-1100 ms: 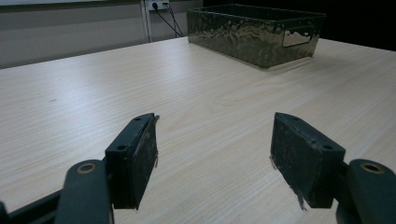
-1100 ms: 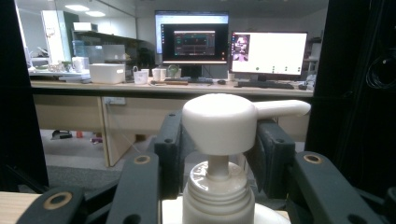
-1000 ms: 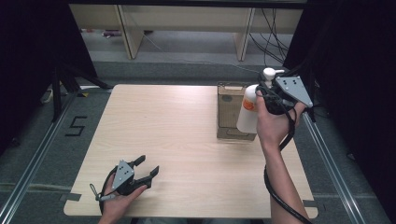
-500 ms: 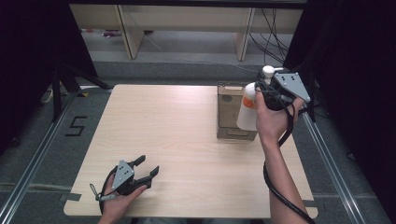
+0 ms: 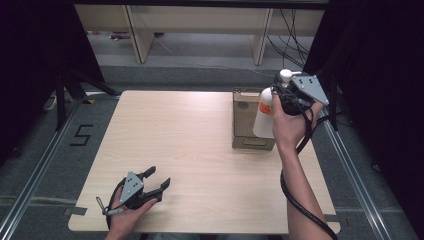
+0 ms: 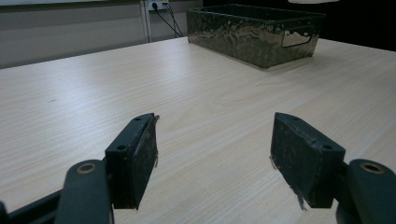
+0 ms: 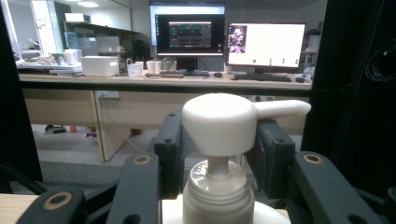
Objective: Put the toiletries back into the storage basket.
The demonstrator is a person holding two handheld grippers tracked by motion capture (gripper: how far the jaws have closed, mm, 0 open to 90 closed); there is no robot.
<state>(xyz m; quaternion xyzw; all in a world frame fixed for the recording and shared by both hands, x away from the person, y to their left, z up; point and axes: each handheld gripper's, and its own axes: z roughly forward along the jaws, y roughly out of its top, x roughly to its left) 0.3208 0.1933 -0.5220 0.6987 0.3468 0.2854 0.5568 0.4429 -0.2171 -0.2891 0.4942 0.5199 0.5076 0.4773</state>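
A white pump bottle point(image 5: 263, 117) with an orange label hangs in the air over the right side of a dark metal box point(image 5: 252, 143). My right gripper point(image 5: 276, 97) is shut on the bottle's upper part. In the right gripper view the pads point(image 7: 170, 149) sit on either side of the bottle point(image 7: 219, 123), just below its pump head. My left gripper point(image 5: 158, 177) rests on the table's front left, open with nothing in it. In the left gripper view bare wood lies between the jaws of the left gripper point(image 6: 215, 149), and the box point(image 6: 254, 32) stands far ahead.
The wooden table point(image 5: 190, 130) has bare room between the two hands. The box stands at its right, long side running away from me. Black curtains flank the table; a desk with monitors point(image 7: 224, 37) and shelving stands beyond the far edge.
The right hand has shifted very slightly with the bottle in its grip. The left hand and gripper have stayed still.
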